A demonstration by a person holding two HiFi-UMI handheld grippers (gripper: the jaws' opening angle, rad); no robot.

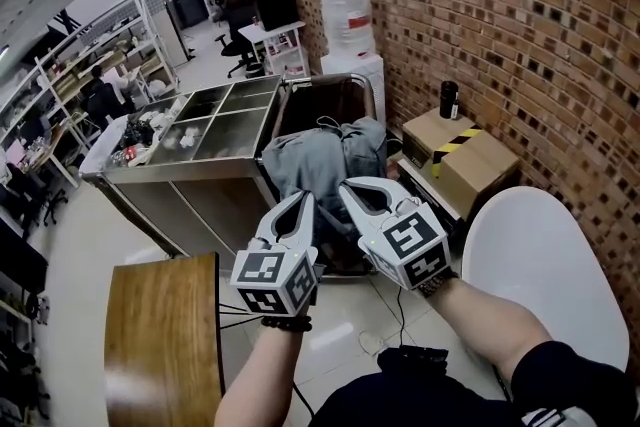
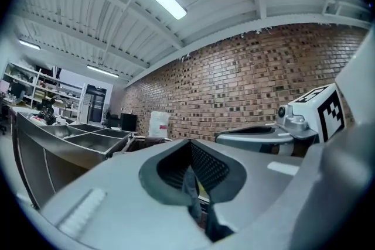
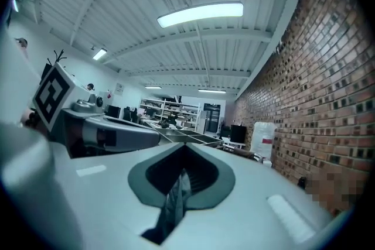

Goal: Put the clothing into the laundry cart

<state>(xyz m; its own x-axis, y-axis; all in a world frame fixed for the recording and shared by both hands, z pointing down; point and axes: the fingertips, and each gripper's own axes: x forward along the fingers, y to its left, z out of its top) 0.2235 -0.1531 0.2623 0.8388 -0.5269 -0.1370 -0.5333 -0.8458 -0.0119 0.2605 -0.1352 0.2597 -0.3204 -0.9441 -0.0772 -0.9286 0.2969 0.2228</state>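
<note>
Two grippers hold one piece of grey clothing [image 1: 318,160] between them, in the middle of the head view. The left gripper [image 1: 298,205] has its fingers [image 2: 117,196] closed together, and a thin fold of grey cloth is pinched between them. The right gripper [image 1: 352,190] is the same: its fingers [image 3: 252,202] are closed, with a strip of cloth caught in the slit. Both point almost level towards the cart [image 1: 345,87], which stands just above the grippers in the frame, beside the brick wall. To its left is a steel trolley [image 1: 215,110] with open compartments.

The clothing hangs from the fingers at the near end of the cart and covers part of its dark bag. I cannot tell whether the lower part of it already rests on the rim or inside.

In my judgement the step in hand is carrying the clothing over the cart; the release is not yet done. The next move calls for bringing both grippers further up the frame, until the cloth is fully above the opening, and then opening both pairs of fingers. If one side lets go too near the rim, the cloth may stay hanging outside.
</note>
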